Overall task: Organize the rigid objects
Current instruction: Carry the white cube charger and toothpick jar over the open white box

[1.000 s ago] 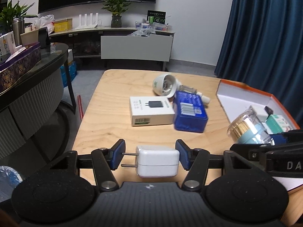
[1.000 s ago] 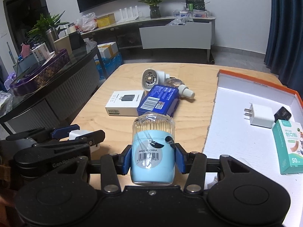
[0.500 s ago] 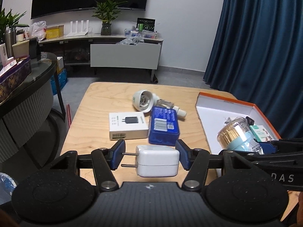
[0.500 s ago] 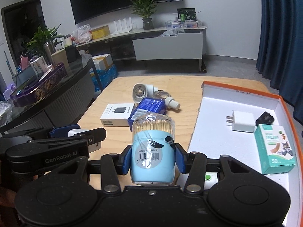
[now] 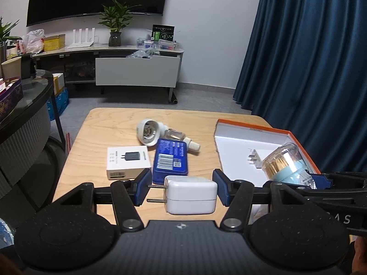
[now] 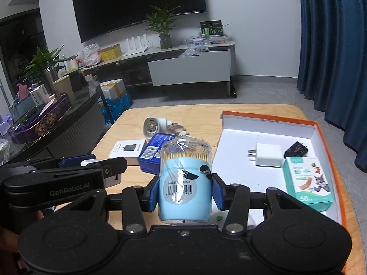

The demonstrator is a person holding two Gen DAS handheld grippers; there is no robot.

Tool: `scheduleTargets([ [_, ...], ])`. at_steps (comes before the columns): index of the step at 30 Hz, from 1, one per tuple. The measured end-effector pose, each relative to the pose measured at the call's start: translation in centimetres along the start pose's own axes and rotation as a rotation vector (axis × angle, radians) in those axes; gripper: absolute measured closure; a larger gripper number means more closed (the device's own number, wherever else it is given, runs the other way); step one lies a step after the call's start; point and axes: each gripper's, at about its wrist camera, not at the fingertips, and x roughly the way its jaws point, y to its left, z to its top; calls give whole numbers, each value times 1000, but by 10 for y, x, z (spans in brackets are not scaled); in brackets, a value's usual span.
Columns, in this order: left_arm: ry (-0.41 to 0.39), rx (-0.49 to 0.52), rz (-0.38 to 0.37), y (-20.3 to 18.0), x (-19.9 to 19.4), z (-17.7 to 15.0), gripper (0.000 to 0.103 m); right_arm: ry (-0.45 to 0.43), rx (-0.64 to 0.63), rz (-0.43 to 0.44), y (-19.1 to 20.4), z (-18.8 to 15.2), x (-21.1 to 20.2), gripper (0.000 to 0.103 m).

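My left gripper [image 5: 181, 190] is shut on a white plug charger [image 5: 191, 198], prongs pointing left, held above the near edge of the wooden table [image 5: 103, 123]. My right gripper [image 6: 184, 192] is shut on a light blue toothpick jar [image 6: 184, 183] with a clear lid, held upright over the near left corner of the orange-rimmed white box [image 6: 321, 123]. The jar [image 5: 283, 163] also shows at the right of the left wrist view. Inside the box lie another white charger [image 6: 267, 158], a black adapter [image 6: 297, 149] and a green carton [image 6: 307, 181].
On the table's middle lie a white charger carton [image 5: 128, 161], a blue box [image 5: 170, 159], a white round device [image 5: 149, 133] and a small clear bottle [image 5: 181, 137]. A dark glass-topped counter [image 6: 68, 114] stands to the left, blue curtains to the right.
Both grippers have risen and drawn back from the table with their loads; the table objects look smaller and farther. The right gripper's jar now hangs nearer the orange box.
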Motion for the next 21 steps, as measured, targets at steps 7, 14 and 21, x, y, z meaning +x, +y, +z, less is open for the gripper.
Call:
scheduleTargets([
  [7,-1,11,-30,-11,1,4,44,-17,18,-24,-13,-1,-10,46],
  [14,0,36,-66,-30,5,8,44,-29,44,-56,-30,-1,-17,46],
  [21,8,62,-104,-47,12,12,44,-48,75,-98,-51,-2,-27,47],
])
